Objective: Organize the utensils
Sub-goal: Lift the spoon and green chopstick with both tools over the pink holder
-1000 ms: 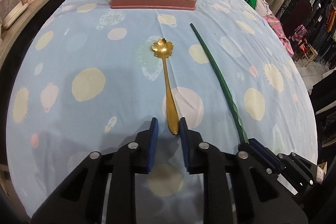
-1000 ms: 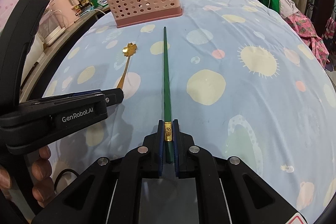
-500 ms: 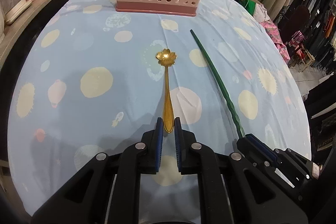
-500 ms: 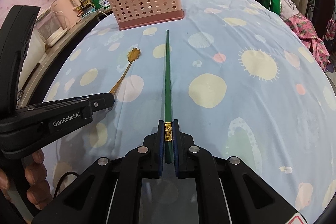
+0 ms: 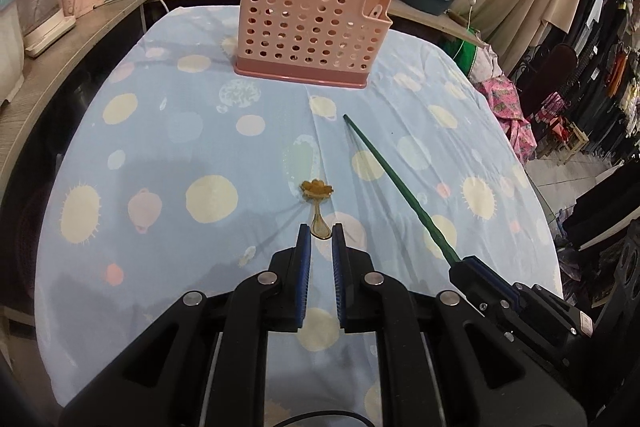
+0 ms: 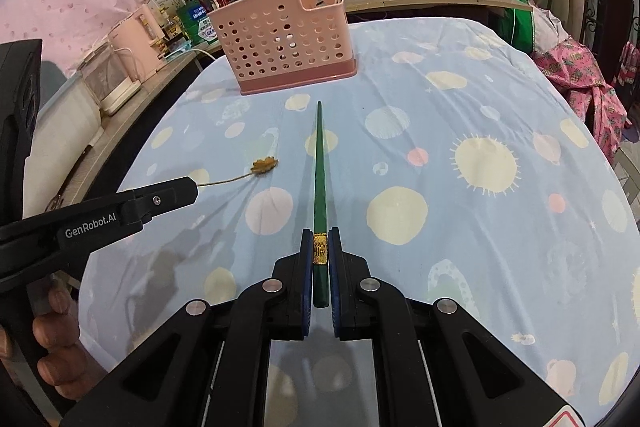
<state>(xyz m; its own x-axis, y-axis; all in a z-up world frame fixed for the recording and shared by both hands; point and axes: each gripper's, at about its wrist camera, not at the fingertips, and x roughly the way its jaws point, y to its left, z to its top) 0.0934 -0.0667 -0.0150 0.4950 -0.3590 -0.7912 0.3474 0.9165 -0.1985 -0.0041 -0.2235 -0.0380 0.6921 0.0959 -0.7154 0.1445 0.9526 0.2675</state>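
Between the blue pads of the left gripper (image 5: pixel 321 237) the tail of a gold spoon (image 5: pixel 317 205) is pinched, its flower-shaped bowl pointing ahead and hanging above the spotted blue cloth of the table (image 5: pixel 168 155). A thin metal handle like this is judged light and stiff but smooth, so it may swivel or slip when held only at its very end; a hold further up the handle would be steadier. The right gripper (image 6: pixel 320 251) is closed on a long green chopstick (image 6: pixel 319 179), clamped near its thick end at a gold band, with the tapered tip reaching far ahead. The chopstick is judged light and rigid; being held near one end, its long free length could sag or twist in the pads. Straight ahead of both grippers, well apart from the held pieces, a pink basket (image 5: pixel 308 27) with round holes stands on the table, and other utensils are seen sticking up from it. Both pieces appear lifted clear of the cloth.
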